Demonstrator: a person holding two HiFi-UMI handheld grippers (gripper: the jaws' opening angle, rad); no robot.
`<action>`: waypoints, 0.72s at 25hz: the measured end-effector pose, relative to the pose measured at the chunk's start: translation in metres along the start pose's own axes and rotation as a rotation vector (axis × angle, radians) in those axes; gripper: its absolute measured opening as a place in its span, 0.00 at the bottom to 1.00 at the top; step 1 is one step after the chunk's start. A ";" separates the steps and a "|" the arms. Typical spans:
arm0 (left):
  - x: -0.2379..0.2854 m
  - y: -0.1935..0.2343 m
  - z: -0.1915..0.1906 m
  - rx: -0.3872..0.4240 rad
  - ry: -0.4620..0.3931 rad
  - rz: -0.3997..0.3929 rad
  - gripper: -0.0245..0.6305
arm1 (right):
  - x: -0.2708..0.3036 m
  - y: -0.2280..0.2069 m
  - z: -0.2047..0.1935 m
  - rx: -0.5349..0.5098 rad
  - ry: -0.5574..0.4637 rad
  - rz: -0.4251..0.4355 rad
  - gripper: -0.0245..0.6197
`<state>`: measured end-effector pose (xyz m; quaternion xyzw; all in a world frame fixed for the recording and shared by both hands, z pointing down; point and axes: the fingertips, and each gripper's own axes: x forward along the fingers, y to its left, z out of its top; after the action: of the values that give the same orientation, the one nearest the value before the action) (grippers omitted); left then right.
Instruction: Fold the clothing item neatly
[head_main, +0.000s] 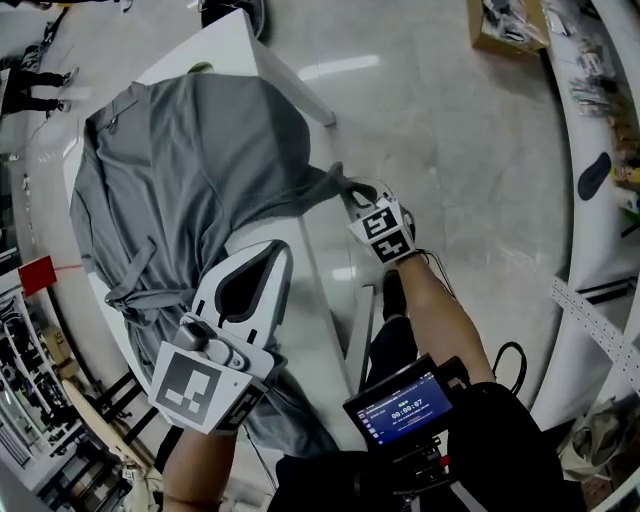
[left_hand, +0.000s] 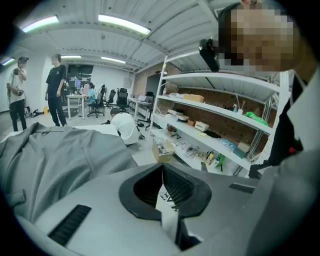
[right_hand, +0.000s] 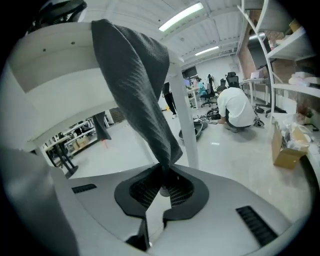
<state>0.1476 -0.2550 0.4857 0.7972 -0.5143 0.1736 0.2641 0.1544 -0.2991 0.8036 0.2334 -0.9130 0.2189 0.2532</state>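
Observation:
A grey garment (head_main: 170, 160) lies spread over a white table (head_main: 225, 45), with one edge drooping off the table's right side. My right gripper (head_main: 354, 197) hangs beside that edge, shut on a pinch of the drooping cloth. In the right gripper view the grey cloth (right_hand: 135, 65) rises as a twisted strip out of the closed right gripper (right_hand: 162, 182). My left gripper (head_main: 272, 252) sits over the table's near end, just right of the garment's near part. In its own view the left gripper (left_hand: 162, 172) is shut with no cloth between the pads, and the garment (left_hand: 55, 150) lies to its left.
The table's leg (right_hand: 185, 115) stands just behind the held cloth. Shelving (left_hand: 225, 115) runs along the right, with a cardboard box (head_main: 505, 25) on the floor. People (left_hand: 57, 90) stand far off and one crouches (right_hand: 235, 107). A screen device (head_main: 400, 405) hangs at my chest.

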 end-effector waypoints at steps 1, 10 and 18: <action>0.000 0.000 -0.001 0.001 0.005 0.002 0.03 | -0.006 -0.002 0.001 -0.008 -0.015 -0.023 0.07; -0.004 -0.012 -0.006 0.014 0.008 0.012 0.03 | -0.078 -0.042 -0.009 0.009 -0.043 -0.306 0.07; -0.050 -0.026 0.024 -0.024 -0.055 0.042 0.03 | -0.180 -0.097 0.095 -0.118 -0.150 -0.641 0.07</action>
<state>0.1507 -0.2246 0.4326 0.7877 -0.5398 0.1510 0.2557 0.3096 -0.3693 0.6555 0.5090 -0.8204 0.0571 0.2542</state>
